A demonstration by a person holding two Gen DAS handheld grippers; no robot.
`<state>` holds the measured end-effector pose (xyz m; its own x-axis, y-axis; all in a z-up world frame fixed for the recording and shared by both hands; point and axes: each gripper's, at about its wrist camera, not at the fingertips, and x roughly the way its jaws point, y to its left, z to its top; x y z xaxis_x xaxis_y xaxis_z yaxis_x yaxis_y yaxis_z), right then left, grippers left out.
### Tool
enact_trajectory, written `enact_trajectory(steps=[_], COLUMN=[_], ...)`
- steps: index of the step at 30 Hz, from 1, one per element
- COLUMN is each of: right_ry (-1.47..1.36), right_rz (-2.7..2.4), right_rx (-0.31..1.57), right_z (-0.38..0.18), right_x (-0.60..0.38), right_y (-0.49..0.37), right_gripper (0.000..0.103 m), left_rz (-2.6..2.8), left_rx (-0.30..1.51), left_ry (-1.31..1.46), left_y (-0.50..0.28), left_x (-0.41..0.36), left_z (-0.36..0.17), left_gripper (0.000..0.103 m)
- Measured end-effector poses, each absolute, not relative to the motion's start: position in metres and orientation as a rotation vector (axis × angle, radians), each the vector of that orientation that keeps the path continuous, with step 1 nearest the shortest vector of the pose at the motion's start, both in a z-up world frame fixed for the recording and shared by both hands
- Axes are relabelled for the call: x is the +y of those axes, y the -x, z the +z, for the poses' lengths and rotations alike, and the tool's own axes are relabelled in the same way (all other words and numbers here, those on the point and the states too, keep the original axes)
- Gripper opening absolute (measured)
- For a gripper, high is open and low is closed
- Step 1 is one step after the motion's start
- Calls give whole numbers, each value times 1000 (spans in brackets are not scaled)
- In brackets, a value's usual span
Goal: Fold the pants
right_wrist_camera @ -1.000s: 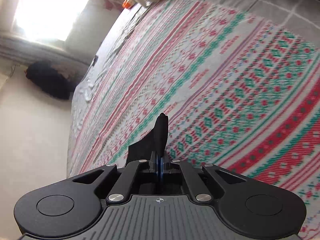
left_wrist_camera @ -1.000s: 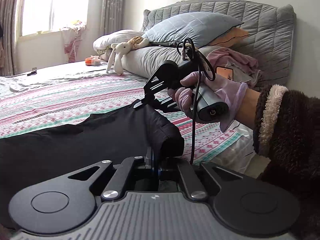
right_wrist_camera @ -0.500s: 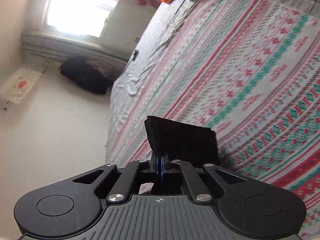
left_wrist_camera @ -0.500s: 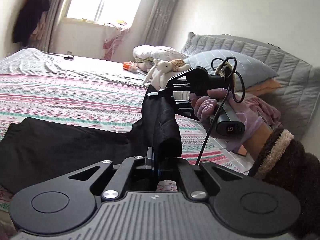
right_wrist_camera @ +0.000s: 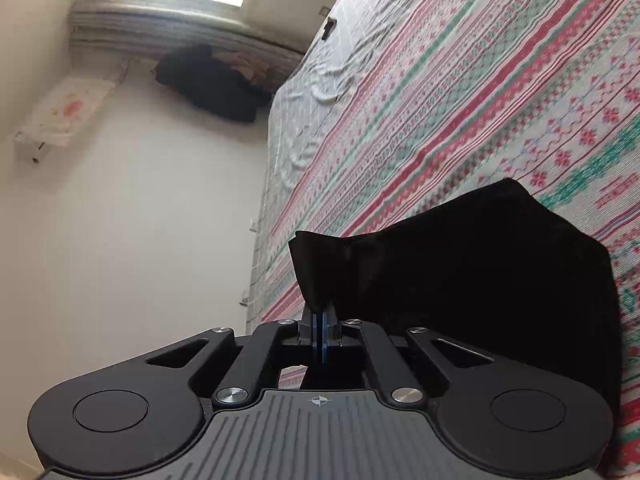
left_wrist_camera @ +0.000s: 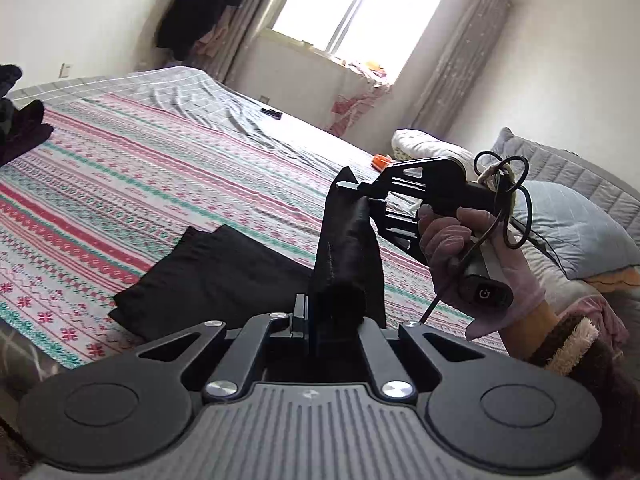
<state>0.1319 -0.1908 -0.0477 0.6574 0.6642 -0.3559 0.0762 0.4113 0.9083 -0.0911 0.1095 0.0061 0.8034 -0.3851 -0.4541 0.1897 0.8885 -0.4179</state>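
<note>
Hanging between both tools: black pants (left_wrist_camera: 224, 276), one edge pinched in closed left gripper (left_wrist_camera: 310, 312), other edge clamped ahead by closed right gripper (right_wrist_camera: 320, 320); remainder lying on striped bedspread (left_wrist_camera: 120, 184)

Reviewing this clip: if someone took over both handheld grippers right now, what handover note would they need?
Left gripper: shut on the black fabric pants, holding one edge lifted.
Right gripper: also shut on the pants, holding the raised edge higher up, in a gloved hand.
Pants: the far part lies flat on the striped patterned bedspread; the gripped part stands up between the two grippers.
Done: both grips are secure and the edge is off the bed.
Left: carry the raised edge over the flat part, lay it down, release, and probably smooth or fold again.
</note>
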Motion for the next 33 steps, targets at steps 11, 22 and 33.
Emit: enact_trajectory(steps=[11, 22, 33], right_ry=[-1046, -927, -858], right_rz=[487, 511, 469], right_rx=[850, 865, 869], right_z=[-85, -77, -59], right_x=[-115, -104, -133], right_y=[-156, -153, -125], right_gripper=[4, 43, 74], left_rz=[-137, -53, -184], left_rx=[685, 764, 848], left_ry=[469, 398, 369], left_y=[68, 58, 27], left_x=[177, 200, 205], left_z=[-32, -36, -7], left_gripper=[30, 58, 103])
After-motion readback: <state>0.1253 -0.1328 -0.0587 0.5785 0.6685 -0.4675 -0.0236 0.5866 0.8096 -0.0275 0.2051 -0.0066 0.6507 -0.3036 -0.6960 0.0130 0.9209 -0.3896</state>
